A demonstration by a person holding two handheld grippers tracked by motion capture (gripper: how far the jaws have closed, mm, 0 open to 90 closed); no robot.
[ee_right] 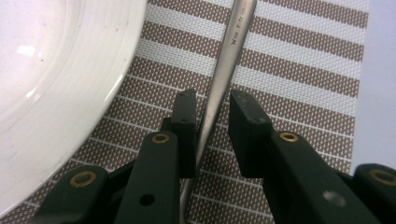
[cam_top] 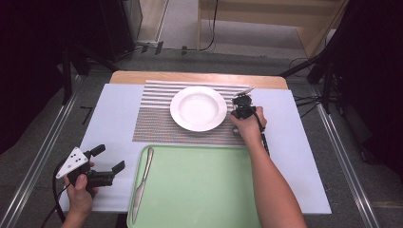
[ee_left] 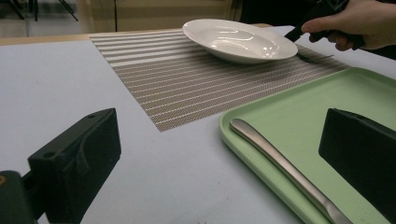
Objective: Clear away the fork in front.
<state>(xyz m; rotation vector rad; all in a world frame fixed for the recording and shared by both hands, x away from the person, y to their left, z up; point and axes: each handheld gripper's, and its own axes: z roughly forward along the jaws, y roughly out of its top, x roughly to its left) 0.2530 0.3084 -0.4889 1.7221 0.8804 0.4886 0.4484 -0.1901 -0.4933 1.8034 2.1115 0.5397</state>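
One utensil handle (ee_right: 223, 70) beside plate rim (ee_right: 122, 79)

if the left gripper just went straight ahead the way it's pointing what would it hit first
Probably the green tray: the left gripper points across the bare table, and the tray's rim with the knife lies just ahead between its open jaws. Its height above the rim is unclear.

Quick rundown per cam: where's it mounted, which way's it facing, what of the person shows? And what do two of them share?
High view: above the person's side, facing forward and down on the table; both forearms, left gripper, right gripper.
Left gripper view: low, across the green tray; own jaws wide apart, the other hand beyond.
Right gripper view: close above the placemat; own jaws flank a utensil handle.
Shared: all three show the white plate.
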